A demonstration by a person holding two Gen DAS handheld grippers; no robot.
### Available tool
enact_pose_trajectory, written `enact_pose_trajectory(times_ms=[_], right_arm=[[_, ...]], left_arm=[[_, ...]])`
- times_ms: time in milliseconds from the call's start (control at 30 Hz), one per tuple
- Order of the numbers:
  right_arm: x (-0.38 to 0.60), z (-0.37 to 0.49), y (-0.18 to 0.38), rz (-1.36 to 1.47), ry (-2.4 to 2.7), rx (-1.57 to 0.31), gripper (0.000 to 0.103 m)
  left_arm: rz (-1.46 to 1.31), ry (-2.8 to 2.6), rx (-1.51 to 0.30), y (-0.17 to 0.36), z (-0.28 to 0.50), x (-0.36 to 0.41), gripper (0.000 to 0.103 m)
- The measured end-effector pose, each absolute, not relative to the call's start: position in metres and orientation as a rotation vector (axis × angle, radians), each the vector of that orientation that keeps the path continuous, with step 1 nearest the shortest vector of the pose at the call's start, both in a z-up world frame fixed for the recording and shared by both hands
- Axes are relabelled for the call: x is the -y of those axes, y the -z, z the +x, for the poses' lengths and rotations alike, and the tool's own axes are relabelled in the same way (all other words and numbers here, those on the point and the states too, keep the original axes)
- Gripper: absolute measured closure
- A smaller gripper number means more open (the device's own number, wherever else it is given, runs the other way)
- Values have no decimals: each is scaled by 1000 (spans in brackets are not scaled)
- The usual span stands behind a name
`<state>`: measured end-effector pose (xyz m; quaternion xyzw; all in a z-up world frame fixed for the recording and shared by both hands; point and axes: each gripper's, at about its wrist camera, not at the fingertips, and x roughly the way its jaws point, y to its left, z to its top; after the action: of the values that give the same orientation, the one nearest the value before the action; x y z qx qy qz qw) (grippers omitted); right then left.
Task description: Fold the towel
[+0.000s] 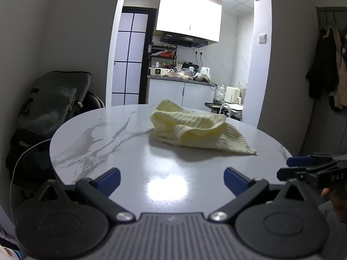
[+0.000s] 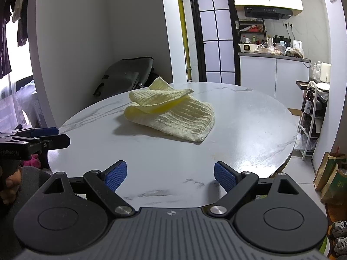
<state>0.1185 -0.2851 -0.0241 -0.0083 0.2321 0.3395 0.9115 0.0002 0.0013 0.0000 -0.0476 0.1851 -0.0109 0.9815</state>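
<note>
The left tongs (image 1: pixel 172 182) hang over the near rim of the round marble table (image 1: pixel 104 143), tipped a little downward, their blue pads (image 1: pixel 109 181) spread wide with only bare tabletop between them, gripping nothing. The right tongs (image 2: pixel 170 176) sit at the same near edge, pointing across the table, also spread apart and released, with nothing between their pads (image 2: pixel 116 176). The towel (image 1: pixel 195 127), pale yellow and ribbed, lies rumpled near the middle of the table, well ahead of both tongs and touched by neither; its upper layer is flopped loosely over the lower one, and one corner runs out flat toward the right in the left wrist view. Each camera catches the other tool from the side: the left view shows the right tongs (image 1: pixel 303 164) poking in at its right edge, with part of a hand just under them, and the right view shows the left tongs (image 2: pixel 46 135) entering at its left edge above a hand (image 2: pixel 10 182) on the grip. Only the left view shows the white cable (image 1: pixel 23 160) looping by the grey bag (image 1: pixel 54 101) beside the table and the dark clothes (image 1: pixel 325 69) hanging on the far right wall. Only the right view shows the towel (image 2: pixel 171 112) from its folded end, the white rack (image 2: pixel 308 121) beside the table, paper bags (image 2: pixel 331 173) on the floor, and laundry by the window at far left.
</note>
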Motion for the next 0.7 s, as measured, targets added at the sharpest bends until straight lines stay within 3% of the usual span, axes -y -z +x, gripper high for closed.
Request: enact_pose_trajectory(times_ms=[700], right_arm=[[282,117,21,-41,-706,-484,12]], left_arm=[[-108,34,-368,2,3,-4,0]])
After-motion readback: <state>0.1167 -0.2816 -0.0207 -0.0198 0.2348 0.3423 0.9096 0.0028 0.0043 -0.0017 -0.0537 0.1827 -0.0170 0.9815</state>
